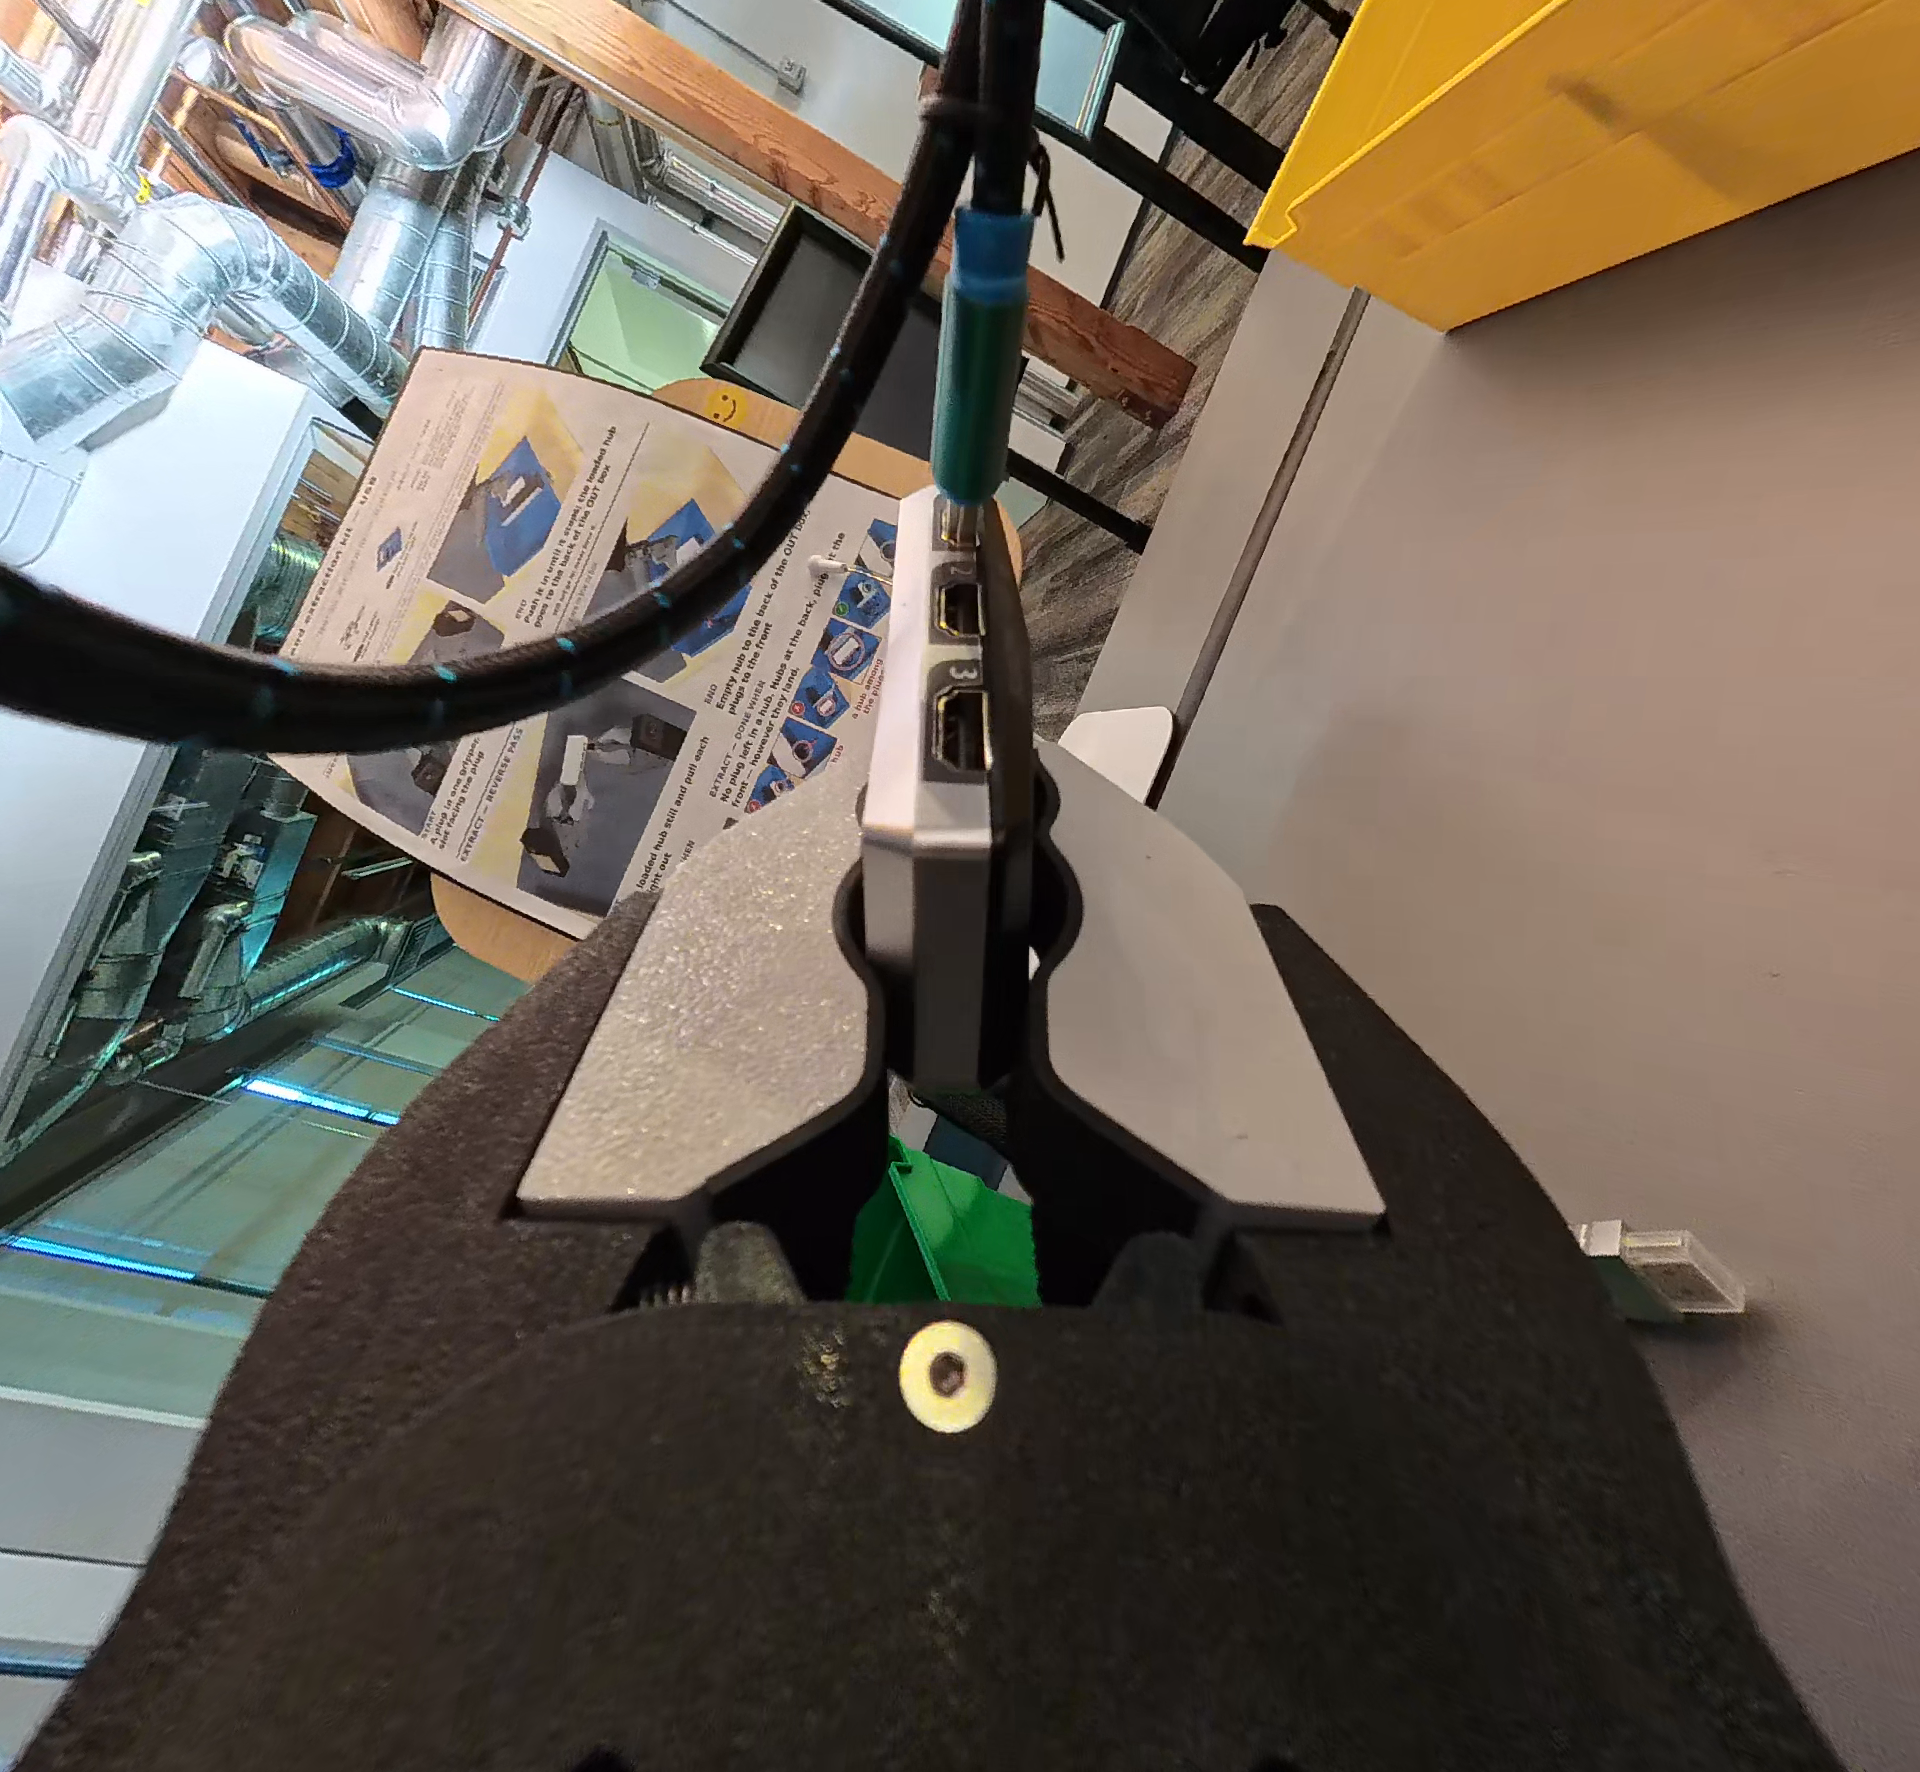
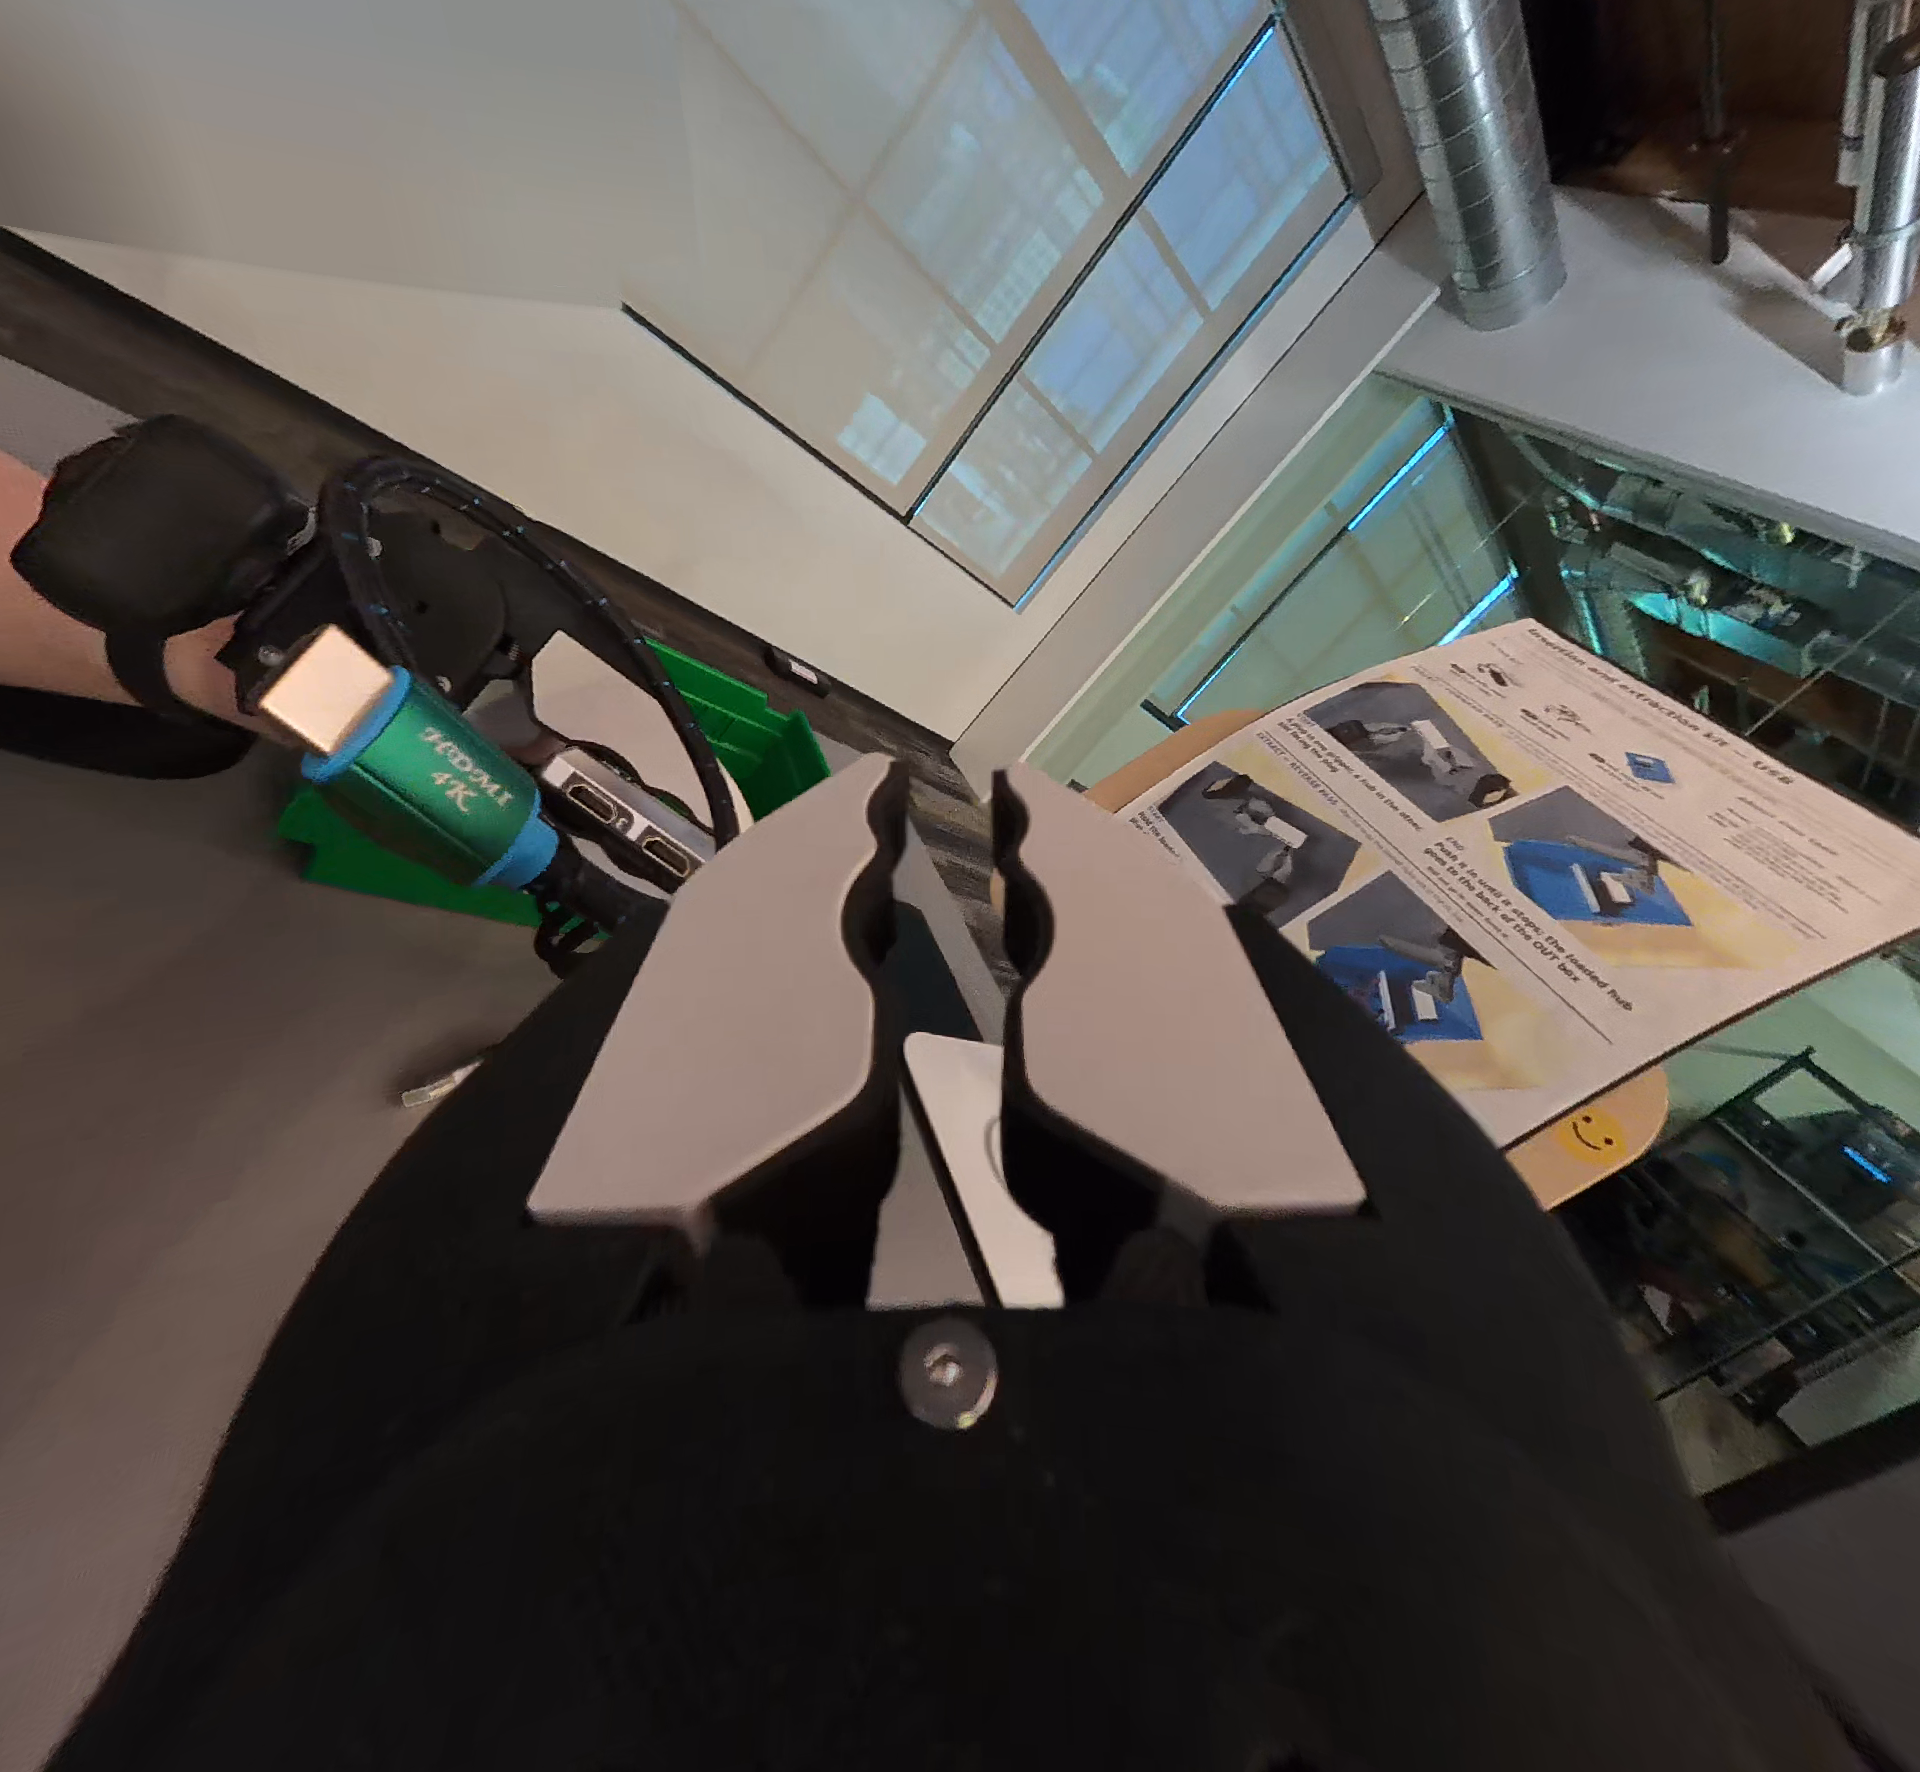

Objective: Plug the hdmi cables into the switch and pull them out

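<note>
This looks like a workshop or lab. Shiny metal air pipes (image 1: 312,309) run up high near wooden beams (image 1: 727,112). Below the pipes stands a board with picture instructions (image 2: 1507,849).

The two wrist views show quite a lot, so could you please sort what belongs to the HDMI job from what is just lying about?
Belongs to the job:
- silver switch, clamped in the left gripper
- green plug in its far port
- free green plug
- black braided cable
- right gripper, open and empty

Lying about:
- yellow bin
- green bin
- instruction sheet
- clear cap

Grey table (image 1: 1558,787) bearing yellow bin (image 1: 1621,91)
</note>
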